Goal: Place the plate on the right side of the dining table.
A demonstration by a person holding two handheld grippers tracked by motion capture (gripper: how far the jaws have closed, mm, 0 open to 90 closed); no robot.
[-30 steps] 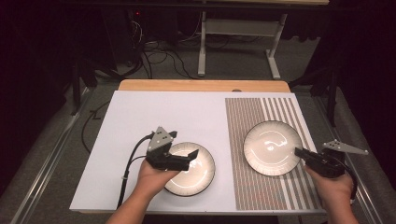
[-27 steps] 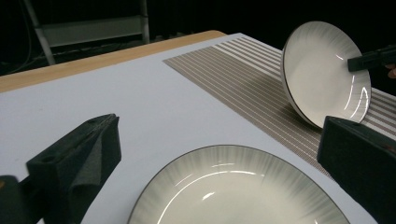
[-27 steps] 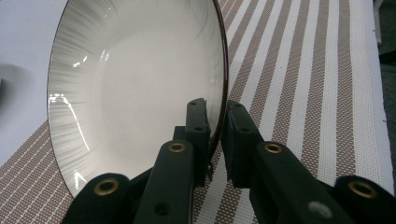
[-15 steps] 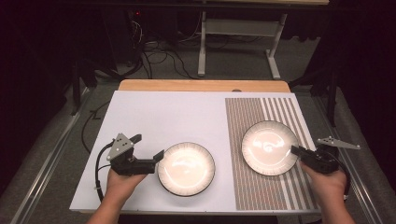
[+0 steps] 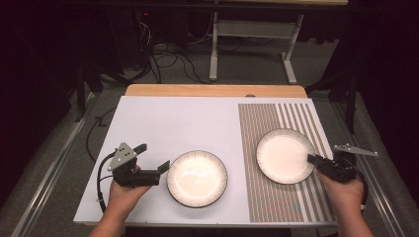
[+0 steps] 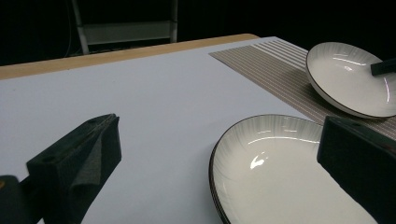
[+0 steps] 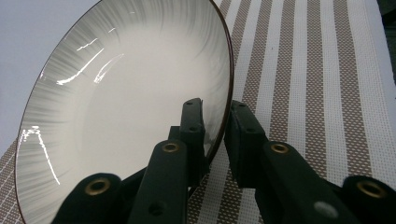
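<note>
right gripper (image 5: 312, 159) pinching near rim of right plate (image 5: 284, 155) on striped mat (image 5: 284, 197), plate tipped up. left gripper (image 5: 163, 166) spread wide, just left of left plate (image 5: 197, 178) flat on bench (image 5: 178, 123). rim there dead ahead between jaws, likely next.

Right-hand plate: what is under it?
The striped mat lies under the plate, whose near rim the right claw pinches. Whatever lies beneath the plate's middle is covered.
</note>
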